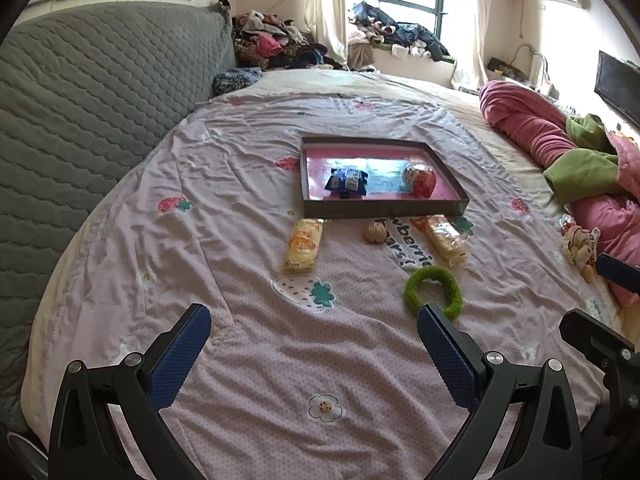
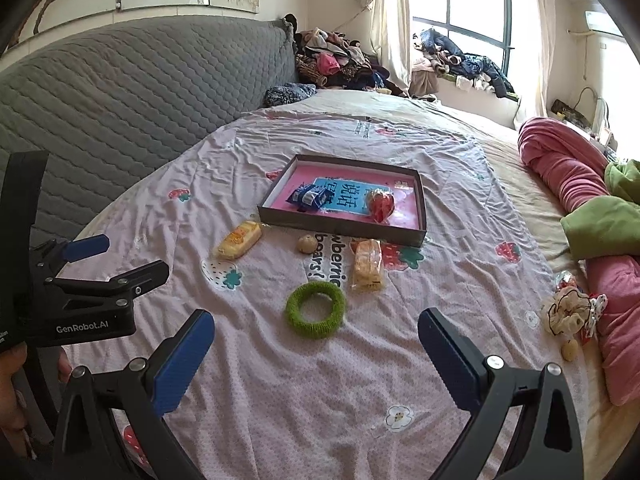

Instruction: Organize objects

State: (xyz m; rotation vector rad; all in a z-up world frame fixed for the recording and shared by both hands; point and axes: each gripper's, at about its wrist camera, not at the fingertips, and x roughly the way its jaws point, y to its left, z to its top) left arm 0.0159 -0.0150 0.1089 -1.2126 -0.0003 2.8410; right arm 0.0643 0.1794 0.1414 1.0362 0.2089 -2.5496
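Observation:
A shallow dark tray (image 1: 384,213) (image 2: 340,229) with a pink floor lies mid-bed, holding a blue packet (image 1: 346,181) (image 2: 307,197) and a red wrapped item (image 1: 420,179) (image 2: 381,206). In front of it lie a yellow snack pack (image 1: 303,244) (image 2: 238,241), a small round cookie (image 1: 376,231) (image 2: 306,243), a second snack pack (image 1: 445,239) (image 2: 367,265) and a green fuzzy ring (image 1: 434,291) (image 2: 315,310). My left gripper (image 1: 314,318) is open over bare sheet, its right finger just overlapping the ring. My right gripper (image 2: 316,322) is open, the ring between its fingertips and slightly beyond.
A grey quilted headboard (image 1: 80,100) rises on the left. Pink and green bedding (image 1: 580,160) (image 2: 592,208) is bunched on the right, with a scrunchie (image 2: 568,312) and a small round item (image 2: 569,350) beside it. Clothes (image 1: 272,40) pile up at the far end near the window.

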